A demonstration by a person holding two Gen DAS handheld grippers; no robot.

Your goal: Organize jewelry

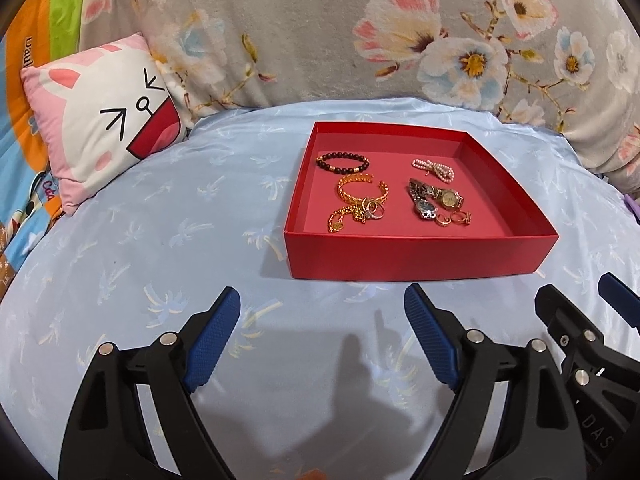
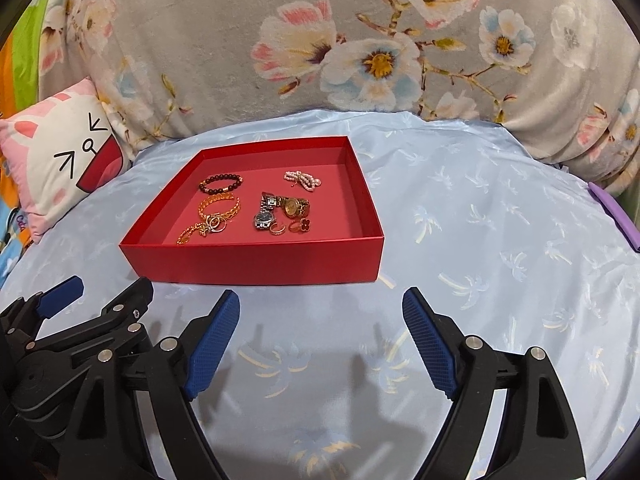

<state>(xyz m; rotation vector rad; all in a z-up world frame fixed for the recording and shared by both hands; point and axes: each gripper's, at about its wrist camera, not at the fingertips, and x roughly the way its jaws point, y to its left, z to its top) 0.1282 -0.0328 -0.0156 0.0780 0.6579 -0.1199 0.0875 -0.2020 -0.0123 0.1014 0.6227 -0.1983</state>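
Note:
A shallow red box (image 1: 416, 256) (image 2: 256, 260) sits on the light blue sheet. Inside lie a black bead bracelet (image 1: 342, 162) (image 2: 221, 183), a gold bangle (image 1: 362, 189) (image 2: 219, 205), a gold chain with rings (image 1: 352, 214) (image 2: 202, 230), a pink pearl piece (image 1: 434, 169) (image 2: 303, 179), two watches (image 1: 434, 199) (image 2: 280, 210) and small rings (image 1: 454, 218) (image 2: 290, 227). My left gripper (image 1: 322, 312) is open and empty, in front of the box. My right gripper (image 2: 320, 312) is open and empty, in front of the box's right part.
A cat-face cushion (image 1: 104, 116) (image 2: 52, 152) lies at the left. A grey floral blanket (image 1: 360, 32) (image 2: 360, 40) rises behind the box. A purple object (image 2: 614, 216) lies at the right edge. Each gripper shows in the other's view (image 1: 588, 320) (image 2: 80, 304).

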